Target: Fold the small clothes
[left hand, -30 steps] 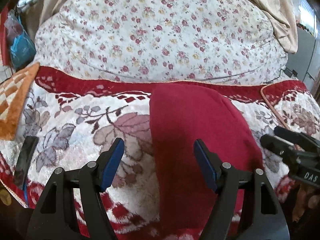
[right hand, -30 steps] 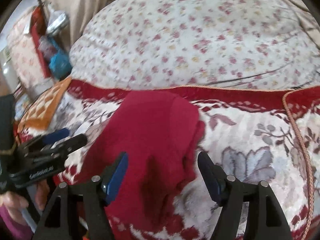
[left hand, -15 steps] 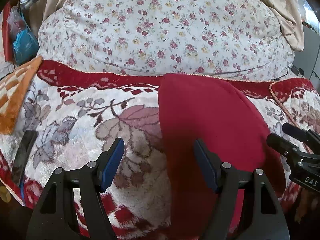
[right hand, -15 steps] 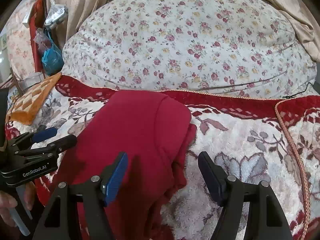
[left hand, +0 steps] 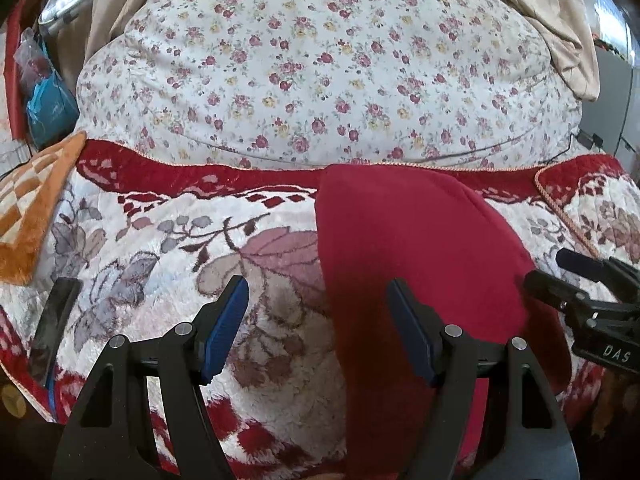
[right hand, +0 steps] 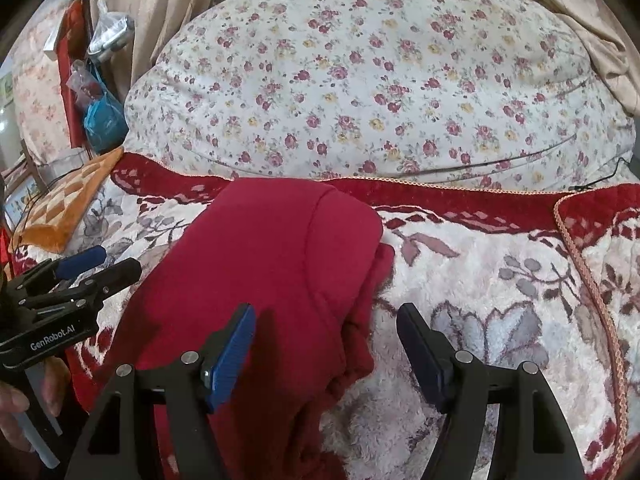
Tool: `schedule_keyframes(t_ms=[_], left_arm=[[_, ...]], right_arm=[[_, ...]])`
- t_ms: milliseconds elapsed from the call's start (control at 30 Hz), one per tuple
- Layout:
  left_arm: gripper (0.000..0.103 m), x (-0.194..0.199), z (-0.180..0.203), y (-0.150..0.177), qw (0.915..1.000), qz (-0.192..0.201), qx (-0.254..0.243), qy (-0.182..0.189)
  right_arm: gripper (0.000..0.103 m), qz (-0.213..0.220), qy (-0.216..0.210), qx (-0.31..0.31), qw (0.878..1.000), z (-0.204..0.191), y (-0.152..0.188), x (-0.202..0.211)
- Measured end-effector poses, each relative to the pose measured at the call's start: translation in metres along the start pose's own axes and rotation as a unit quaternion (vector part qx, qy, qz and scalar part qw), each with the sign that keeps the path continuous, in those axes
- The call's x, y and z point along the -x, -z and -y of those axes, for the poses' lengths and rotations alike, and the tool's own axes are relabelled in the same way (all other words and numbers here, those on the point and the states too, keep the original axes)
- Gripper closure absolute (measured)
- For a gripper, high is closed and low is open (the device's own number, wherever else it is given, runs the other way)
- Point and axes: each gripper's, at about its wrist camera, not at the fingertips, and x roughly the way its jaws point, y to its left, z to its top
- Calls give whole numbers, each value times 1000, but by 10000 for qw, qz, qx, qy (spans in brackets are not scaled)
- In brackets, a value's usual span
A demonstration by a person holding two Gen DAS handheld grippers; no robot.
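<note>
Both tongs gape empty, left tongs (left hand: 318, 322) over the nine o'clock edge of the folded dark-red knit garment (left hand: 408, 248) on the plush floral blanket (left hand: 160, 240), right tongs (right hand: 326, 340) over its three o'clock edge.

The left gripper (left hand: 318, 322) points forward and down, and its 2 fingers (left hand: 226, 326) stand wide apart with nothing pressed between them. The right gripper (right hand: 326, 346) has the same tilt, and its fingers (right hand: 232, 354) are also spread, without a grip on anything. In the right wrist view the left gripper is seen from the side at the left edge, and a hand (right hand: 24, 404) holds it from below. Both grippers are side by side, near each other.
</note>
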Motion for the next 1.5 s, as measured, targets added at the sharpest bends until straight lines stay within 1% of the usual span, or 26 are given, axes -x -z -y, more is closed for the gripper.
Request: schedule_keyframes(t_ms=[233,433,600,1500], left_arm=[[31,-1,1,1,10000,5,-34,-88],[31,-6,-2,2,9998,-143,39,-158],[31,-8,-3,2,9996,-172,79,-200],[31,-8,-5,1,9995,-196,99,-236]], right_arm=[[32,22,-23,2,10000,0,-1,1],[32,-60,19,0,10000,-1,1,-2],[31,-74,12,27,10000,-2,2,-3],[31,-144,22,74,9999,-4,4,-7]])
